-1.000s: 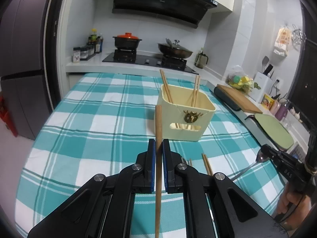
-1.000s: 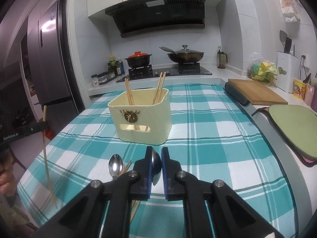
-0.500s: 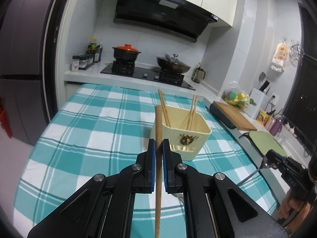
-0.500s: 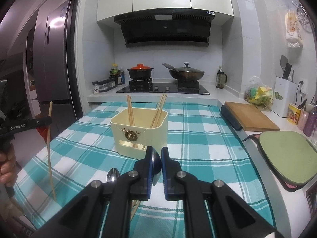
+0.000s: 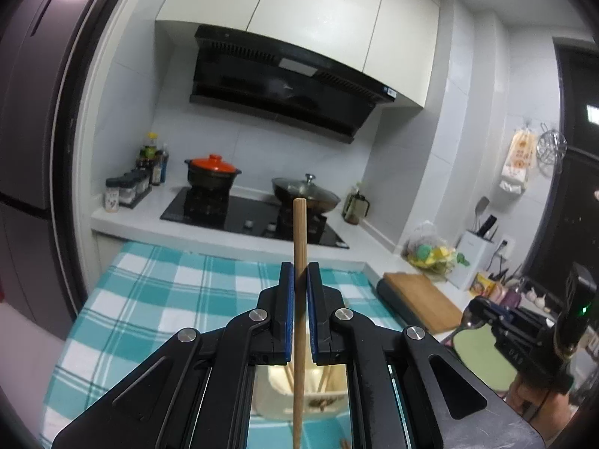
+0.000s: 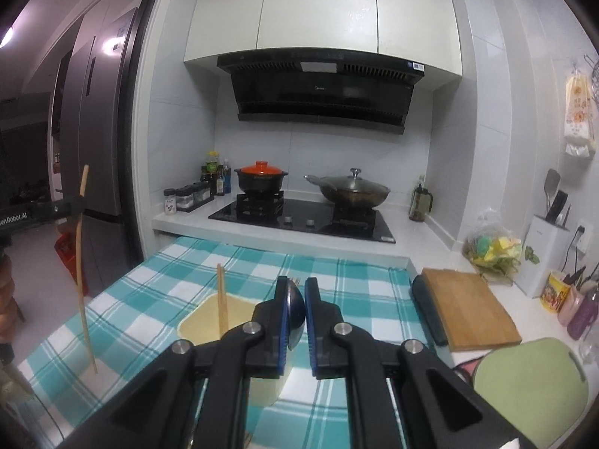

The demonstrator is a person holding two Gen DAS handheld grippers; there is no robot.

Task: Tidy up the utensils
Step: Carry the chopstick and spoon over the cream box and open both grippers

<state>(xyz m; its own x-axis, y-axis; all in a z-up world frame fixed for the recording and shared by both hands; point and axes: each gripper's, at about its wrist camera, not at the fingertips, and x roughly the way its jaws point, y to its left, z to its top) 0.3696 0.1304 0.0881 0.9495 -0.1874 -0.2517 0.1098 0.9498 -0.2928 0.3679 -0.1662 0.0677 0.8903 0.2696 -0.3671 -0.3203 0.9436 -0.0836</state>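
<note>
My left gripper is shut on a wooden chopstick that stands upright between its pads, high over the table. Below it, seen through the gripper frame, is the cream utensil box with chopsticks in it. My right gripper is shut on a metal spoon, bowl end between the pads. It hangs above the same cream box, where a chopstick leans. The left gripper with its chopstick shows at the left of the right wrist view; the right gripper with the spoon shows at the right of the left wrist view.
The table wears a teal checked cloth. Behind it is a hob with an orange-lidded pot and a wok. A wooden cutting board and a green mat lie on the right counter. A fridge stands left.
Both grippers have risen well above the table and come closer to the cream box, which has dropped low in both views. Each keeps its hold: the chopstick and the spoon.
</note>
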